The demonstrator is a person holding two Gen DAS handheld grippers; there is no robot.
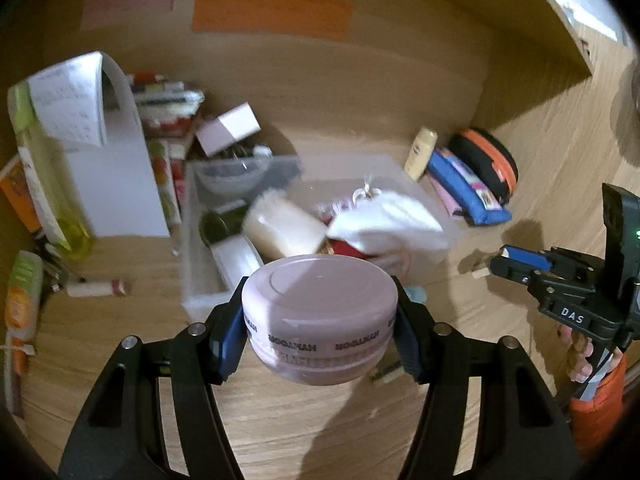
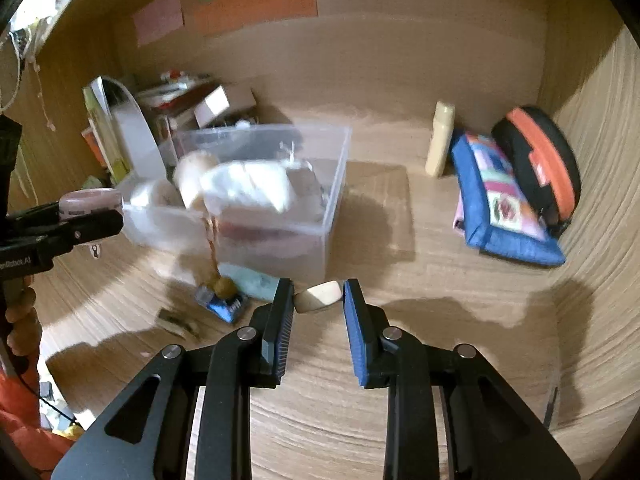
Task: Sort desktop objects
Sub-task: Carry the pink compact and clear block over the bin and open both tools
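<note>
The left gripper (image 1: 320, 320) was clamped on a round pink tub (image 1: 319, 312), its two pads pressed against the tub's sides, and it held the tub up in the air just in front of the clear plastic bin (image 2: 280, 200) that sat in the middle of the wooden desk (image 2: 400, 400). The bin was crowded: a pale cylinder-shaped container (image 1: 280, 228) lay tilted inside it, with a crumpled white cloth (image 1: 392, 224) heaped beside that. The right gripper (image 2: 318, 308) hung low over the desk just in front of the bin, its fingers spread apart with a small cream-coloured block (image 2: 320, 295) lying between the tips; I could not tell whether either pad touched it. Also in front of the bin lay a small blue object (image 2: 224, 306) and a pale blue-green packet (image 2: 252, 280). To the right of the bin, well apart from it, a cream bottle (image 2: 440, 138) stood upright against the back wall, with a blue pouch (image 2: 504, 208) leaning beside it and a black and orange case (image 2: 540, 160) behind that. To the left of the bin stood a white bookend (image 1: 116, 168) with books and papers piled around it.
</note>
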